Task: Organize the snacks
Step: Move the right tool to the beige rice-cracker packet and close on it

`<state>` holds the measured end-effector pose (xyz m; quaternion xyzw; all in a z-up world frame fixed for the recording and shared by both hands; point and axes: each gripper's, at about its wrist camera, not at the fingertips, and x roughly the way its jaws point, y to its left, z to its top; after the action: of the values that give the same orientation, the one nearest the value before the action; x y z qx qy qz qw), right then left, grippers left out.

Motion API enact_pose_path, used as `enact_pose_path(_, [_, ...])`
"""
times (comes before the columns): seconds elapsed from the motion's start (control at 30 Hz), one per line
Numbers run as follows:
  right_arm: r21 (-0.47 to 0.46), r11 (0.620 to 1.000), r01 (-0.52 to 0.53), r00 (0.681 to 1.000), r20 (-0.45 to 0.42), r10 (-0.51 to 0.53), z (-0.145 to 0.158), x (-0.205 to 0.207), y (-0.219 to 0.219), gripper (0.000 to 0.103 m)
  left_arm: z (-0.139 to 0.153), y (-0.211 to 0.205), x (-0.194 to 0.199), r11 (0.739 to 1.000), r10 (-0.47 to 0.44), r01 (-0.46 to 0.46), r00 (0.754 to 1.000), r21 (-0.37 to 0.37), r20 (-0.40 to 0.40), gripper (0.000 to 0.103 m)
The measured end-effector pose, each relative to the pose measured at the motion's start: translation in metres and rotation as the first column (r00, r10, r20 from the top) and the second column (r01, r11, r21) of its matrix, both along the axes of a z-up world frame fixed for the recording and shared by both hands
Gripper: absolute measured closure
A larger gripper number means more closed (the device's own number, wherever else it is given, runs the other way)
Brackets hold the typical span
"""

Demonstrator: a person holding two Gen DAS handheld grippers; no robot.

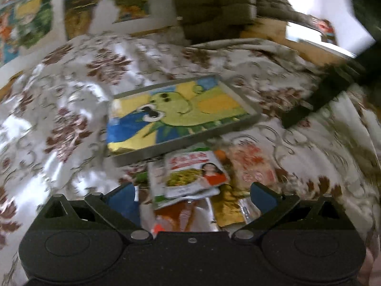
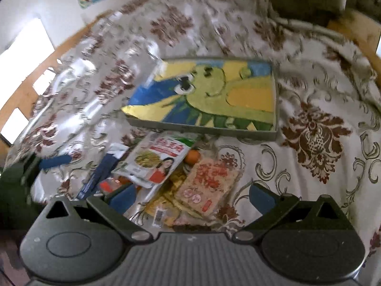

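Observation:
A shallow grey tray [image 1: 240, 95] [image 2: 202, 130] with a green cartoon bird picture inside lies on the floral cloth. In front of it is a pile of snack packets: a white packet with a woman's photo [image 1: 193, 174] [image 2: 154, 164], a clear packet with red print [image 1: 254, 166] [image 2: 209, 186], a yellow packet [image 1: 228, 209] [image 2: 164, 200], an orange packet [image 1: 183, 214] and a small orange [image 2: 191, 156]. My left gripper [image 1: 193, 196] is open over the pile. My right gripper [image 2: 191, 199] is open over the pile too. The left gripper's blue fingers [image 2: 56, 161] show at the left of the right wrist view.
A white cloth with brown flower patterns [image 1: 71, 124] [image 2: 314, 138] covers the table. The right gripper shows as a dark shape [image 1: 328, 95] at the right of the left wrist view. Cartoon pictures [image 1: 31, 23] hang on the far wall. A wooden edge [image 2: 47, 64] shows at the left.

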<state>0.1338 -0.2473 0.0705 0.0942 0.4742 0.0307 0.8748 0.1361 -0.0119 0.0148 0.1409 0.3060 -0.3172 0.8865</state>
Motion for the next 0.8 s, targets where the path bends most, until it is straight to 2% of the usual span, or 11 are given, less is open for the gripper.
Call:
enact_pose_path(0.13, [0.06, 0.998, 0.011, 0.996, -0.085, -0.005, -0.024, 0.031, -0.003, 0.0, -0.018, -0.011, 0.003, 0.991, -0.13, 0.13, 0.991, -0.024, -0.023, 0.001])
enact_pose_path(0.23, [0.091, 0.996, 0.008, 0.993, -0.117, 0.003, -0.049, 0.048, -0.007, 0.0, -0.037, -0.026, 0.009, 0.959, -0.283, 0.282, 0.959, -0.028, -0.036, 0.001])
enact_pose_path(0.3, [0.113, 0.993, 0.018, 0.995, -0.102, -0.006, -0.066, 0.055, -0.012, 0.0, -0.051, -0.037, 0.016, 0.939, -0.345, 0.344, 0.937, -0.028, -0.052, 0.001])
enact_pose_path(0.43, [0.197, 0.98, 0.04, 0.994, -0.104, -0.02, -0.093, 0.061, -0.034, 0.0, -0.07, -0.05, 0.035, 0.921, -0.385, 0.37, 0.913, -0.124, -0.134, 0.001])
enact_pose_path(0.5, [0.233, 0.971, 0.053, 0.995, -0.099, -0.031, -0.097, 0.062, -0.047, 0.0, -0.072, -0.052, 0.038, 0.901, -0.426, 0.403, 0.893, -0.163, -0.146, 0.001])
enact_pose_path(0.63, [0.32, 0.944, 0.083, 0.99, -0.133, -0.042, -0.112, 0.062, -0.066, 0.0, -0.078, -0.054, 0.044, 0.881, -0.465, 0.432, 0.865, -0.193, -0.187, 0.001])
enact_pose_path(0.7, [0.356, 0.931, 0.081, 0.988, -0.152, -0.028, -0.118, 0.062, -0.069, 0.0, -0.077, -0.052, 0.046, 0.879, -0.466, 0.427, 0.862, -0.211, -0.2, 0.001])
enact_pose_path(0.8, [0.372, 0.925, 0.078, 0.986, -0.167, -0.016, -0.123, 0.063, -0.068, 0.0, -0.076, -0.052, 0.046, 0.877, -0.473, 0.424, 0.846, -0.228, -0.246, 0.008])
